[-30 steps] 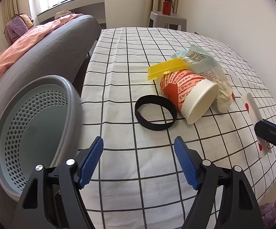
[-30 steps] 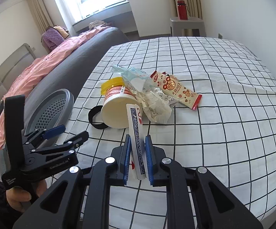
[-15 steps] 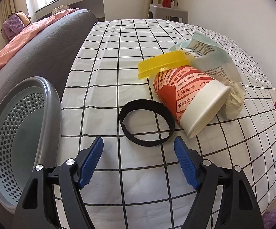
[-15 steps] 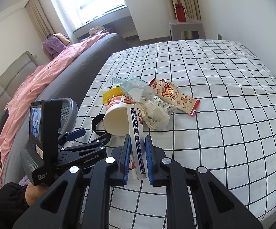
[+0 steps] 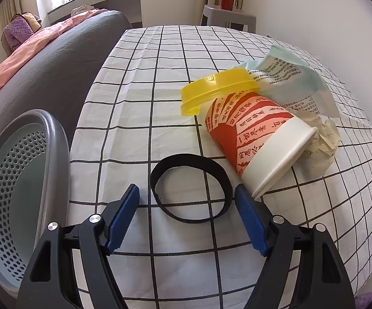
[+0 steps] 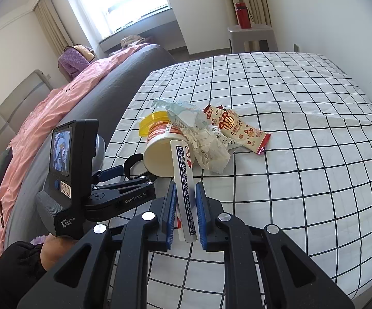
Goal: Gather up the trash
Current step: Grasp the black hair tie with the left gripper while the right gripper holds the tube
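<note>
While the left gripper point(image 5: 187, 203) stands wide with the black band point(image 5: 189, 188) lying flat between its jaws, the better move is probably to lower until one finger slips inside the loop, then close on the strip. Beyond its right jaw the paper cup point(image 5: 258, 141) lies tipped, apparently empty; off its left jaw the perforated basket point(image 5: 13, 193) shows nothing inside. The right gripper point(image 6: 184, 211) clamps playing cards point(image 6: 183, 180).
</note>
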Available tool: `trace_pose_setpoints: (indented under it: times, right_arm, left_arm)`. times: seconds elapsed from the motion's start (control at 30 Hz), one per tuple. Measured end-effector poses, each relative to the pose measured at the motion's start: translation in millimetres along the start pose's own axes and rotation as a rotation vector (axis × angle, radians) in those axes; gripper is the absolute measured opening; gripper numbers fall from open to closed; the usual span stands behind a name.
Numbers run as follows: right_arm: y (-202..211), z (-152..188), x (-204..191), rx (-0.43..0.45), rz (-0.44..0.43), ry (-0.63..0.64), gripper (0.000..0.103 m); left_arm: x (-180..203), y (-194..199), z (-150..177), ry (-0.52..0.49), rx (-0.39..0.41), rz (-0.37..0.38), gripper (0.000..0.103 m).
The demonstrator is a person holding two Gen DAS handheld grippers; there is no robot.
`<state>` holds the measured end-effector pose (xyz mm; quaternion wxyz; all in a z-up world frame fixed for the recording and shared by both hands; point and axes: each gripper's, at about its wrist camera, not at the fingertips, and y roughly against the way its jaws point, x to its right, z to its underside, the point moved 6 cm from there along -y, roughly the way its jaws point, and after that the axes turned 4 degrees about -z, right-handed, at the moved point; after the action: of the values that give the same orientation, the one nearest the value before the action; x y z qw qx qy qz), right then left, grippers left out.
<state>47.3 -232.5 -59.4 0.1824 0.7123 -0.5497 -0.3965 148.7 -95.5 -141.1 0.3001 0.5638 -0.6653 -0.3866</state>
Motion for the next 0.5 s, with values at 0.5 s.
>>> trace_pose_setpoints:
  times: [0.5]
  right_arm:
    - [1.7, 1.3, -4.1, -0.001, -0.002, 0.007, 0.016]
  left_arm:
    - [-18.5, 30.7, 19.3, 0.019, 0.030, -0.002, 0.036]
